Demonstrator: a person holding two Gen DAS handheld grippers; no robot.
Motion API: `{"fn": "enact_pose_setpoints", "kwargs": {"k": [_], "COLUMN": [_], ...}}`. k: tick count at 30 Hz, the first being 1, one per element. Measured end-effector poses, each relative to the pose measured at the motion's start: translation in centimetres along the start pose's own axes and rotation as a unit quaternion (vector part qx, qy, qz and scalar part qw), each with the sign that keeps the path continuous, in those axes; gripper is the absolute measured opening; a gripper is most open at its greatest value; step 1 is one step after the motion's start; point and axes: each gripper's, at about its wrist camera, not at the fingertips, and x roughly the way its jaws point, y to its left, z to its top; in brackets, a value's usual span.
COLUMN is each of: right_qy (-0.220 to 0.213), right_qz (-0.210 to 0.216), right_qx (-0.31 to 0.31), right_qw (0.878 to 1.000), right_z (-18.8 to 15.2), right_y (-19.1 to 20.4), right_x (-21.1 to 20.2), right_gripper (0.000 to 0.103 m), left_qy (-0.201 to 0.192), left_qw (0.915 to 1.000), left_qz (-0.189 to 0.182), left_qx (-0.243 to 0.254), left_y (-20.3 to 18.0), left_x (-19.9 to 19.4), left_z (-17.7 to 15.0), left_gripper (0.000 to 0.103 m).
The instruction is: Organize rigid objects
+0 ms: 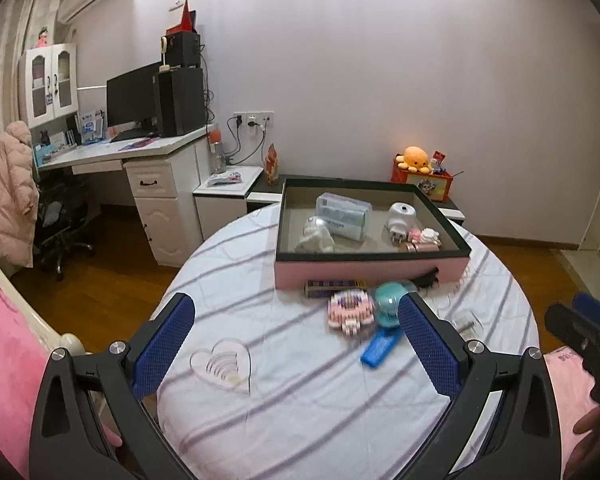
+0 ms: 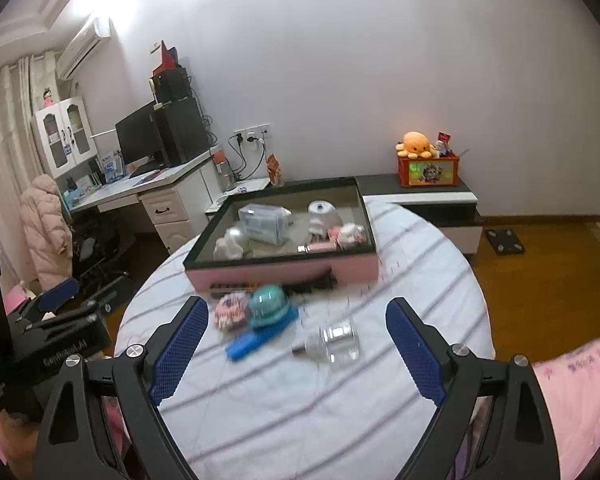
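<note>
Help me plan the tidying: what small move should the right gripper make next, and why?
Probably ease the right gripper down over the clear glass jar: it lies loose on the table outside the pink tray, straight ahead between the open, empty jaws.

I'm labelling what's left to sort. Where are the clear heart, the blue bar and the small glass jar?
clear heart (image 1: 222, 364), left wrist view, its ridged centre
blue bar (image 1: 381, 347), left wrist view, mid-length of its top face
glass jar (image 2: 338, 343), right wrist view, its clear side wall
</note>
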Motion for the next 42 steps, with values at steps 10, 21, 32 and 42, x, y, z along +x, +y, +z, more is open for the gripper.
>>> {"fn": "enact_pose_setpoints", "kwargs": {"k": [10,21,32,42], "right_qy": [0.012,0.024,0.034,0.071], "right_qz": [0.007,0.007,-0.003,-0.019], "right_qx": [-0.017,-0.033,-0.023,-0.014], "right_qw": [1.000,0.999,0.999,0.997], "right_z": [-2.3,-3.2,-3.2,-4.2], "right_y": [1.6,2.7,1.6,-0.2], "right_x": [-0.3,0.2,0.8,4.3], "right_gripper": [0.092,0.092,0.092,0.092], "left_qy": [0.006,0.009,0.027,0.077], "left_qw": [0.9999,0.9999,0.9996,0.9963], "left_qz": [0.012,0.008,0.000,-0.038], "left_qx": [0.004,-0.003,0.002,0.005], "left_y": [0.4,0.8,0.4,-0.4], "left_x": [-1.6,-1.5,-0.5,5.0], "left_z": [-2.3,-2.9,-3.6,-4.5], "left_gripper": [0.103,0.103,0.103,0.103]}}
